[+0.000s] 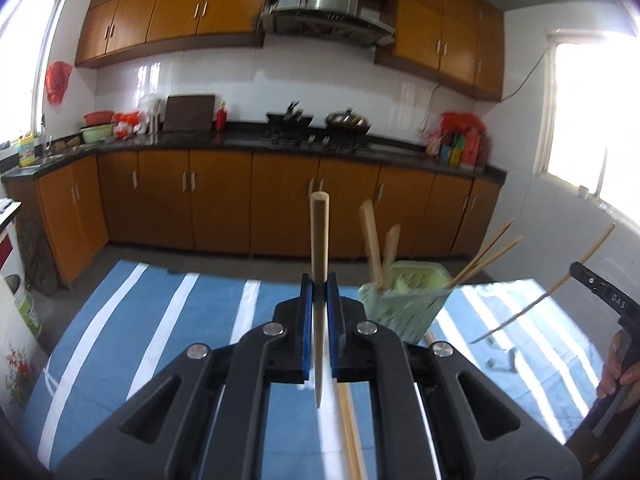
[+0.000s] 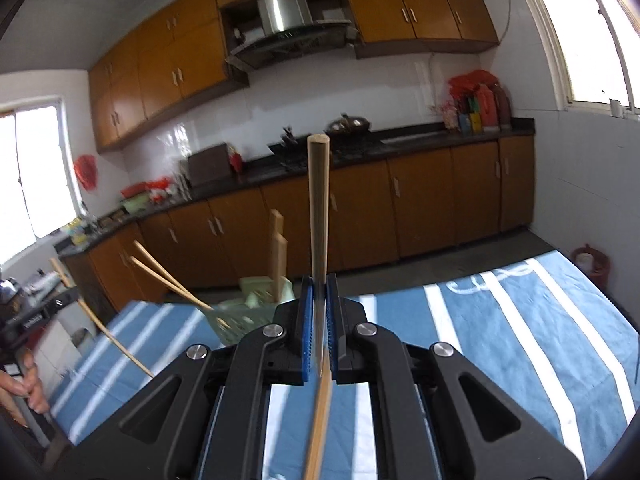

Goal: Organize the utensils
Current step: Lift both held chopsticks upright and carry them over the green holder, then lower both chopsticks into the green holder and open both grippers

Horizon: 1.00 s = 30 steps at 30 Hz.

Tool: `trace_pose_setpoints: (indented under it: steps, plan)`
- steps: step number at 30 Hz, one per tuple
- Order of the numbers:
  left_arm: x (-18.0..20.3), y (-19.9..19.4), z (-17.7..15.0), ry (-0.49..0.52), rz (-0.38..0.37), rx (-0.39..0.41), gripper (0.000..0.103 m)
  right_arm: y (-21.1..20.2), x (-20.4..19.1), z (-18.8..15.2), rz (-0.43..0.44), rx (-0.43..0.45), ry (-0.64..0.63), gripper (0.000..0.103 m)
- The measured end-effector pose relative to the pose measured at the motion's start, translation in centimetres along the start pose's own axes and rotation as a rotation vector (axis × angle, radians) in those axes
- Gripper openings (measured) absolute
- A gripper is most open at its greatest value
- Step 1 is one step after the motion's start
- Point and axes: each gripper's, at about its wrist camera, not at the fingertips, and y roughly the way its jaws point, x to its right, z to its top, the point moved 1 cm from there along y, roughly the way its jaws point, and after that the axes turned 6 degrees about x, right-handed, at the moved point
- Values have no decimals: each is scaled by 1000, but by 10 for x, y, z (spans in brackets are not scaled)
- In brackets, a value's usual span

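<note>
Bamboo chopstick [image 1: 320, 240] clamped in left gripper [image 1: 319, 312]; a second chopstick [image 2: 319, 208] clamped likewise in right gripper [image 2: 319, 312]. On both, blue pads closed on the shaft with the blunt end pointing forward and up, long axis in line with the fingers. Pale green slotted utensil holder [image 1: 404, 300] stands on the blue-and-white striped tablecloth [image 1: 132, 320], near its far edge, already holding flat bamboo utensils and chopsticks that lean out to the side. From the left jaws the holder lies just ahead and right; from the right jaws, ahead and left, partly hidden behind the finger. Left looks slightly nearer. Judgement: sticks need tipping over the holder's open top; leaning chopsticks crowd that side. More chopsticks [image 1: 352, 432] lie on the cloth below the left gripper. Open cloth elsewhere.
</note>
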Motion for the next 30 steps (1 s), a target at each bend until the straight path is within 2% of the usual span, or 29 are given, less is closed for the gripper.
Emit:
trace_pose_setpoints:
  steps: [3,6,12,17,23,30]
  plan:
    - [13,-7,18,-14,-40,50,8,-7,-15,20,83,41,20,7]
    - [28,-9,36,-32,-68,113,8,-6,-27,33,119,83,20,7]
    - [52,5,71,-85,-86,228,8,20,-48,42,107,125,-15,7]
    - [61,31,81,-112,-41,294,8,48,-56,38,82,107,-54,7]
    - [55,73,63,-136,-22,200,8,76,-53,25,66,40,-48,7]
    - [43,99,39,-146,-12,127,8,96,-48,11,66,-27,-22,7]
